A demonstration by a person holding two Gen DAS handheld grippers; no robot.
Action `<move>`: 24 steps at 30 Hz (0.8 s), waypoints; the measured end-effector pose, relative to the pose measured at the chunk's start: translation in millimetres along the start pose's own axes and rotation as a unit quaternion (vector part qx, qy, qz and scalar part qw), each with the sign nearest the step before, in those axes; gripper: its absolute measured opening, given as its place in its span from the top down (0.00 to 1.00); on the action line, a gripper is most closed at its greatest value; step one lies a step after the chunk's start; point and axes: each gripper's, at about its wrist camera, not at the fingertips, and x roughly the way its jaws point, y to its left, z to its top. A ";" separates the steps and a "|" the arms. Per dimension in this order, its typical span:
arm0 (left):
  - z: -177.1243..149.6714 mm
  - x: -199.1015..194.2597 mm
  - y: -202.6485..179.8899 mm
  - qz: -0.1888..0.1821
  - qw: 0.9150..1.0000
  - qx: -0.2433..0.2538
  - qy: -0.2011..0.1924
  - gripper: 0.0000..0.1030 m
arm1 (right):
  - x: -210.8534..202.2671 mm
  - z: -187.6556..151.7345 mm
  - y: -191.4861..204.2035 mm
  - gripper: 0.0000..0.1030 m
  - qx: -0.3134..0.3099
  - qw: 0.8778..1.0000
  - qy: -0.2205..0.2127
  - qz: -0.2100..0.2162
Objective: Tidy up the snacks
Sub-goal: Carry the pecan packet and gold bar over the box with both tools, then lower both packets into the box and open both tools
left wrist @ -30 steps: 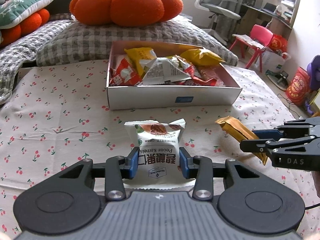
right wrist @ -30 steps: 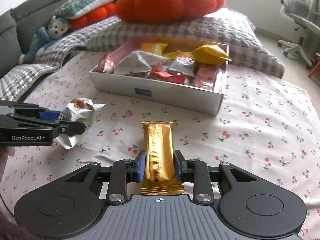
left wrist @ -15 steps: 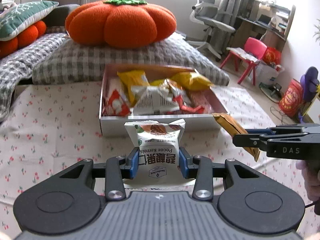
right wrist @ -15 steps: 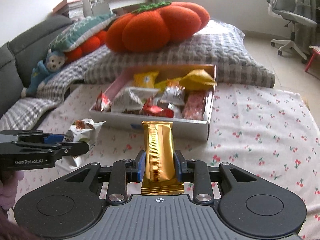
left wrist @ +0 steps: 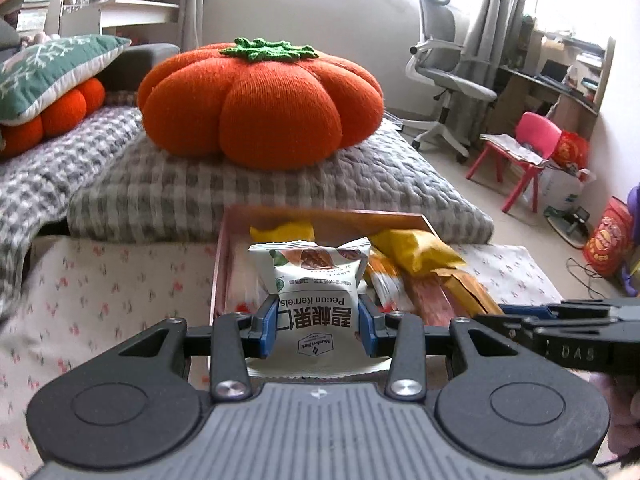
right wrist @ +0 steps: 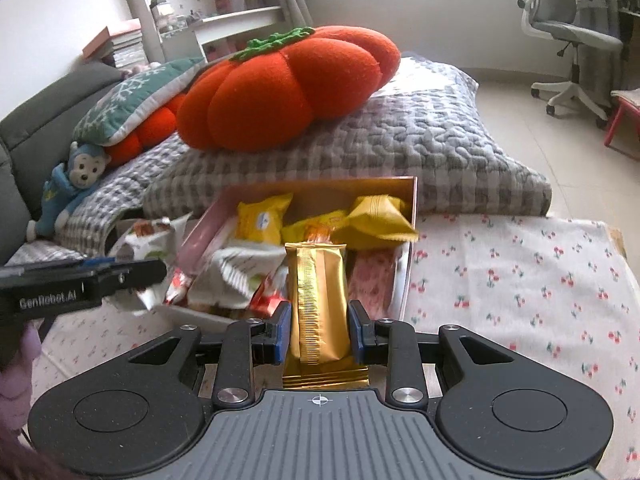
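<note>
Your left tool [left wrist: 316, 326] gripped the pecan packet [left wrist: 316, 300], your right tool [right wrist: 319, 334] the gold bar [right wrist: 319, 308], above the snack box [right wrist: 408, 240] (its contents partly hidden, blurred).

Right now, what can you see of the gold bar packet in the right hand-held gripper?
The gold bar packet is a long, shiny foil wrapper with a ribbed seam down its middle and crimped ends. The right hand-held gripper is shut on its lower part, blue pads pressing both long sides. It stands lengthwise along the fingers, far end raised over the near edge of the snack box. It looks sealed and uncrushed.
</note>
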 end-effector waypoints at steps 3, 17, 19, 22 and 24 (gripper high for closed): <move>7.6 11.0 2.5 0.008 1.000 0.006 0.005 0.64 | 10.4 5.4 -1.3 0.72 0.000 1.000 0.000 -0.003; 13.8 51.5 1.5 0.066 0.996 0.042 0.032 0.64 | 43.9 8.7 -1.8 0.72 -0.002 1.000 0.023 -0.004; 14.8 55.1 0.4 0.073 0.995 0.051 0.032 0.64 | 45.0 8.0 -0.8 0.72 -0.005 1.000 0.023 -0.005; 17.3 58.7 2.7 0.074 0.995 0.053 0.032 0.64 | 46.1 9.4 0.3 0.72 -0.006 1.000 0.020 -0.009; 18.5 61.9 5.8 0.073 0.996 0.048 0.034 0.64 | 47.0 11.1 0.5 0.72 -0.005 1.000 0.020 -0.013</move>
